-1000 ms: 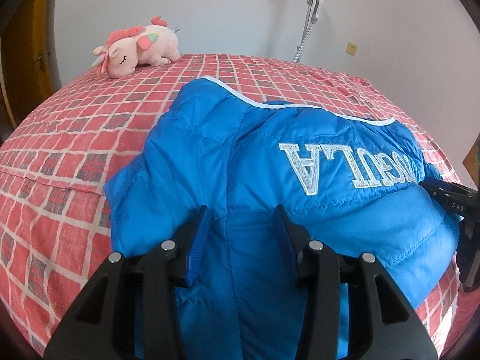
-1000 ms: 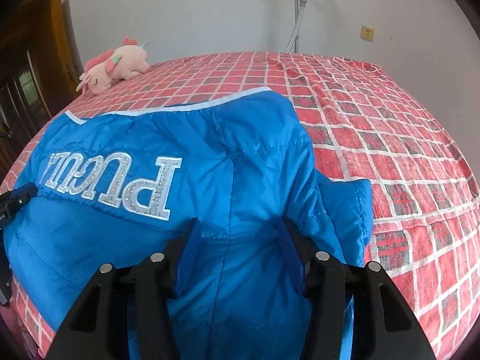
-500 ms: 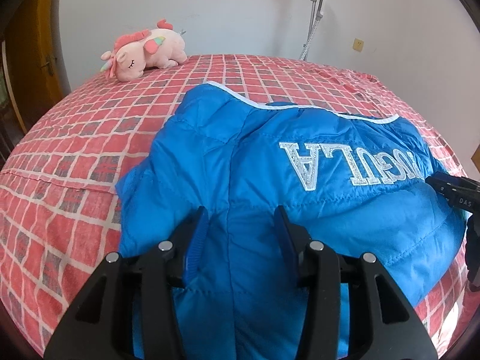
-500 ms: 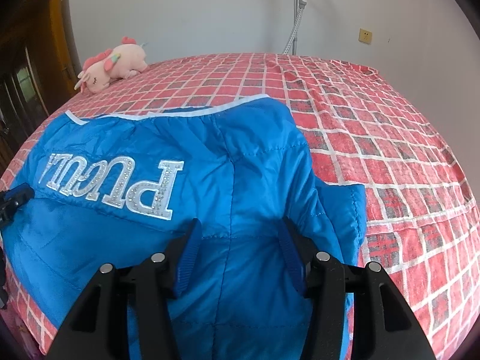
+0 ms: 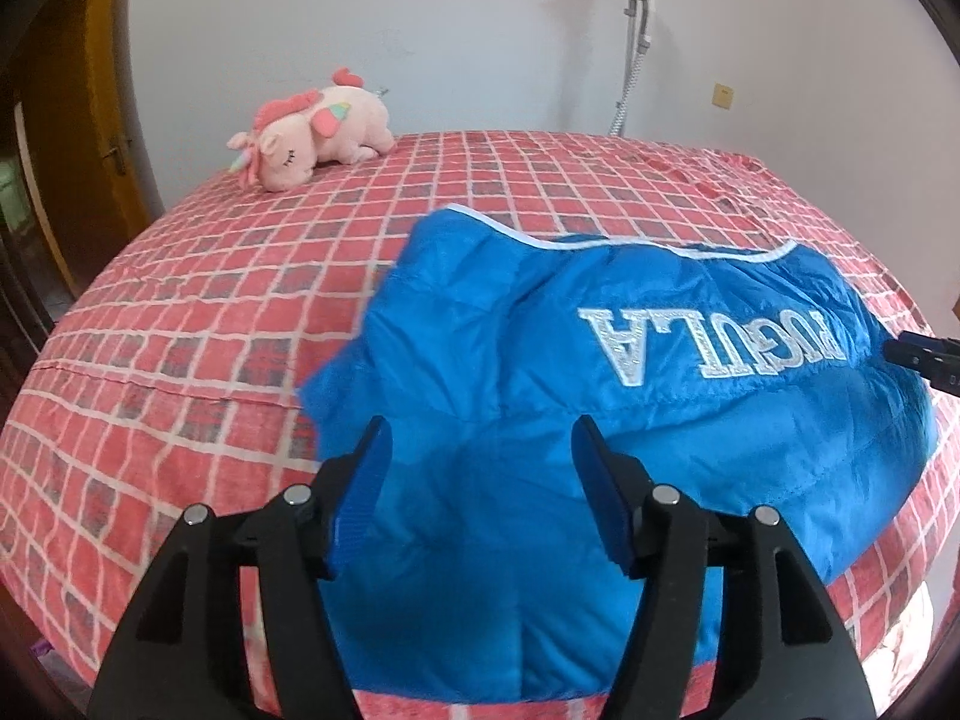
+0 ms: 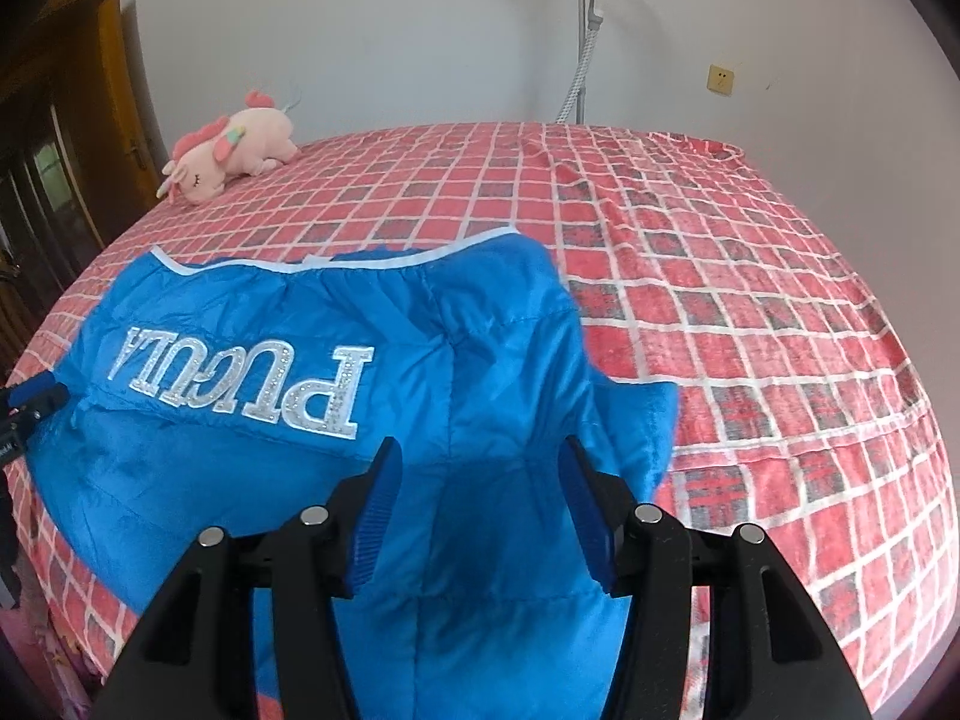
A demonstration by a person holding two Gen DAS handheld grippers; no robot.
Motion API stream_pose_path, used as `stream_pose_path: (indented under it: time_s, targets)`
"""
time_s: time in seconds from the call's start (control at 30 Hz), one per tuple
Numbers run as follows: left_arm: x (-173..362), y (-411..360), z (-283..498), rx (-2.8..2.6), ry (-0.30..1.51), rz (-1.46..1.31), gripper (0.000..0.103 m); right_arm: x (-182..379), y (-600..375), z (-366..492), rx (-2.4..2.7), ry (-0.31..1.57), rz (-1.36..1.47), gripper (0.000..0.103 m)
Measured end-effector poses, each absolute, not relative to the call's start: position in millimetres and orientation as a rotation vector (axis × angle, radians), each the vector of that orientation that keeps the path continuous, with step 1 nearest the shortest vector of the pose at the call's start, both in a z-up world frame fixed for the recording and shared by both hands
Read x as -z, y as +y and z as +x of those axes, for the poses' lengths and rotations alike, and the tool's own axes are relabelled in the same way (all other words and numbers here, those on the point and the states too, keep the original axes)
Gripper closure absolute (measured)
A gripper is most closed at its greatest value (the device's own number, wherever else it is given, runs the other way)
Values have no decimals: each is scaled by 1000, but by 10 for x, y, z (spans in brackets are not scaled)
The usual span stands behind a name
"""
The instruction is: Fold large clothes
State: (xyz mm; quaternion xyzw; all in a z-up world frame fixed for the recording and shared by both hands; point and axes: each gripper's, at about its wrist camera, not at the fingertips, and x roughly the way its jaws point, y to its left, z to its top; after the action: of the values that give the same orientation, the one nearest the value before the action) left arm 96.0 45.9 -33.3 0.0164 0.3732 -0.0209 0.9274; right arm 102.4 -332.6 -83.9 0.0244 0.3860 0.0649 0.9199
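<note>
A blue padded jacket [image 5: 600, 372] with silver letters lies on the red checked bed [image 5: 210, 312], its near part hanging over the front edge. It also fills the right wrist view [image 6: 300, 372]. My left gripper [image 5: 480, 450] is open, its jaws wide apart over the jacket's near left part, holding nothing. My right gripper [image 6: 477, 468] is open the same way over the jacket's near right part. The right gripper's tip shows at the right edge of the left wrist view [image 5: 924, 354]. The left gripper's tip shows at the left edge of the right wrist view [image 6: 30, 399].
A pink plush unicorn [image 5: 312, 126] lies at the bed's far left corner, also in the right wrist view [image 6: 231, 147]. A grey stand [image 5: 630, 48] leans against the white back wall. A wooden door [image 5: 78, 138] stands at the left.
Both grippers have drawn back and up from the jacket and their jaws have opened wider. The jacket now looks smaller and farther off, and more of the bed shows.
</note>
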Motion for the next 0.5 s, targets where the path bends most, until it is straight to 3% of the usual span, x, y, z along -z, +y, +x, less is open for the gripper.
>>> stream_pose_path:
  time_s: [0.27, 0.5]
  targets:
    - [249, 712, 933, -1, 771, 2, 26, 834, -3406, 966, -136, 803, 48, 48]
    - [425, 1032, 991, 34, 865, -120, 20, 887, -3457, 939, -134, 821, 44, 48]
